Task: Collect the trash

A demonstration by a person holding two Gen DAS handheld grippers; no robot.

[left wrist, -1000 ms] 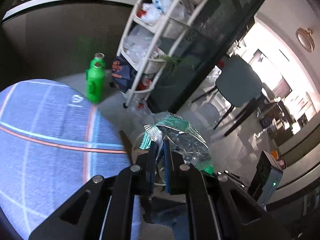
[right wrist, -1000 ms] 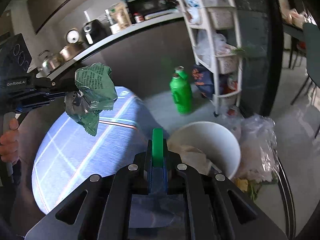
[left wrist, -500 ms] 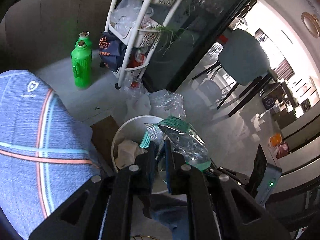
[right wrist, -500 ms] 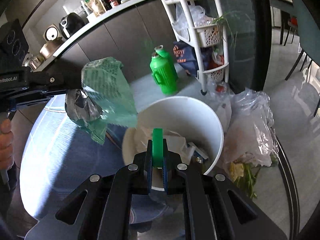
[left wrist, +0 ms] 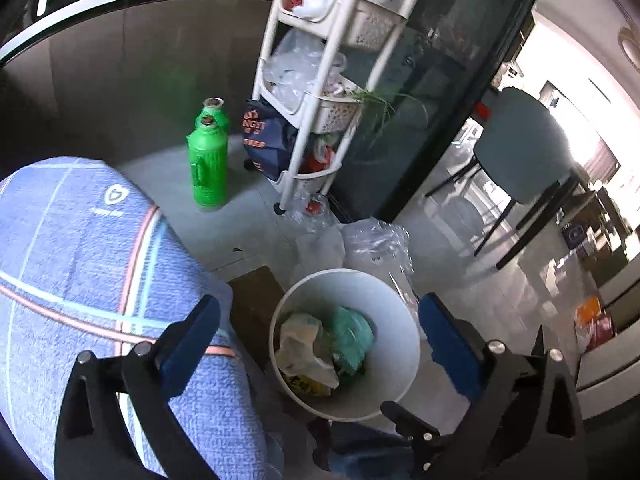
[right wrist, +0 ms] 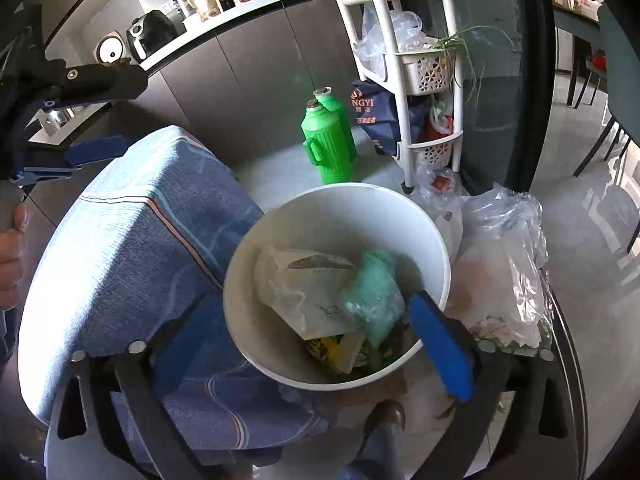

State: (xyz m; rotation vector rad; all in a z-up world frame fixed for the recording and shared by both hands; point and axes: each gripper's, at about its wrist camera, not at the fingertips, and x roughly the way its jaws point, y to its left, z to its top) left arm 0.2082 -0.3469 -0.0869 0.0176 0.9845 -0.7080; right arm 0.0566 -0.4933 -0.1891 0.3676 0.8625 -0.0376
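A white round bin (left wrist: 400, 312) (right wrist: 332, 204) stands on the floor beside a blue-clothed table. Inside lie a crumpled green wrapper (left wrist: 352, 332) (right wrist: 376, 292) and a pale paper bag (left wrist: 304, 344) (right wrist: 308, 288). My left gripper (left wrist: 320, 320) is open and empty above the bin, its blue pads (left wrist: 448, 340) either side of the rim. My right gripper (right wrist: 316, 320) is open and empty just over the bin. The left gripper also shows at the far left of the right wrist view (right wrist: 96, 112).
The blue table (left wrist: 80, 272) (right wrist: 132, 240) is left of the bin. Two green jugs (left wrist: 208, 164) (right wrist: 328, 144) and a white shelf cart (left wrist: 320, 92) (right wrist: 416, 64) stand behind. Clear plastic bags (left wrist: 376, 240) (right wrist: 504, 264) lie right of the bin. A chair (left wrist: 520, 152) stands further right.
Both grippers have opened over the bin. The green wrapper left the left gripper and now lies in the bin. The green item in the right gripper is gone from it.
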